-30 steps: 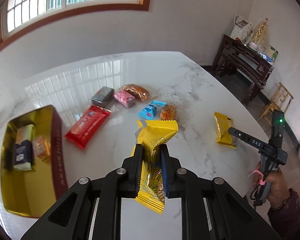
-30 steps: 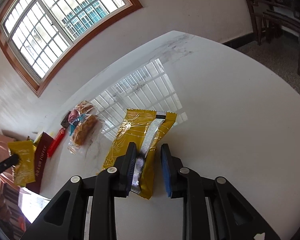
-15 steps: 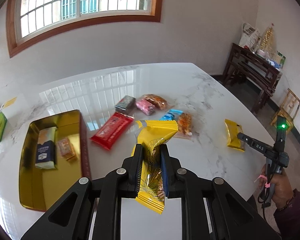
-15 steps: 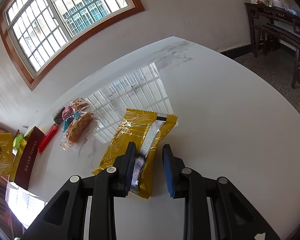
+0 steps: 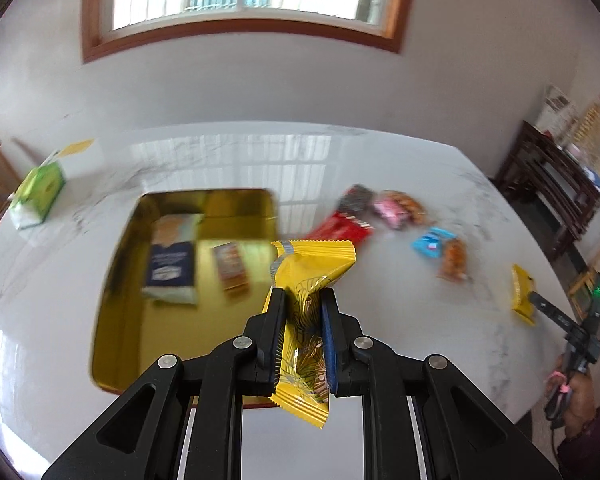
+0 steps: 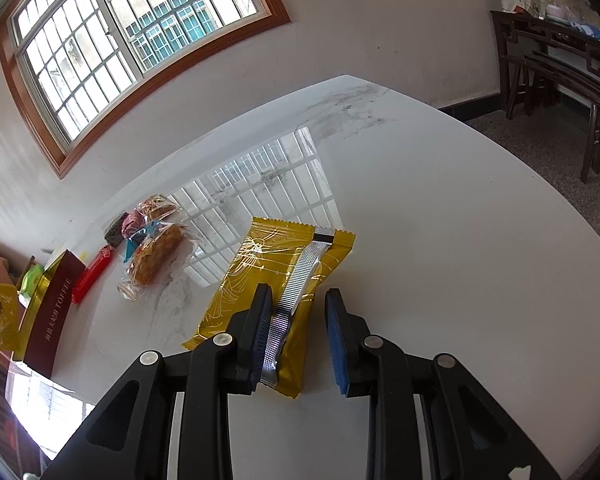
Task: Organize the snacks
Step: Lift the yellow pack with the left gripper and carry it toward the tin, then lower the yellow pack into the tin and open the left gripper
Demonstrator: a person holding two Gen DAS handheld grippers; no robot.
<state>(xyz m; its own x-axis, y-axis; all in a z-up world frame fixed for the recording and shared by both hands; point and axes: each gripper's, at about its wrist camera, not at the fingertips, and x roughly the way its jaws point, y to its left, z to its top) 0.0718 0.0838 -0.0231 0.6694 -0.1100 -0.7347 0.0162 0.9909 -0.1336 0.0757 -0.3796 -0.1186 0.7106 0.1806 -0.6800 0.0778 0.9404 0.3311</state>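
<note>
My left gripper (image 5: 302, 300) is shut on a yellow snack packet (image 5: 306, 320) and holds it above the near right edge of the gold tin (image 5: 112, 320). The tin holds a white and blue box (image 5: 172, 264) and a small orange packet (image 5: 231, 268). My right gripper (image 6: 296, 308) is open, its jaws astride the near end of a second yellow packet (image 6: 260, 272) that lies flat on the white marble table (image 6: 420, 240). That packet also shows in the left wrist view (image 5: 522, 292), with the right gripper just behind it.
Loose snacks lie mid-table: a red bar (image 5: 340, 230), a dark packet (image 5: 354, 200), a pink one (image 5: 388, 208), a blue one (image 5: 432, 242), an orange clear-wrapped one (image 5: 454, 260). A green and white box (image 5: 40, 192) stands at the far left. Dark wooden furniture (image 6: 560, 64) stands right.
My left gripper has swung left with the yellow packet, from over the bare table to over the tin's edge. My right gripper's jaws have opened wider around the second packet.
</note>
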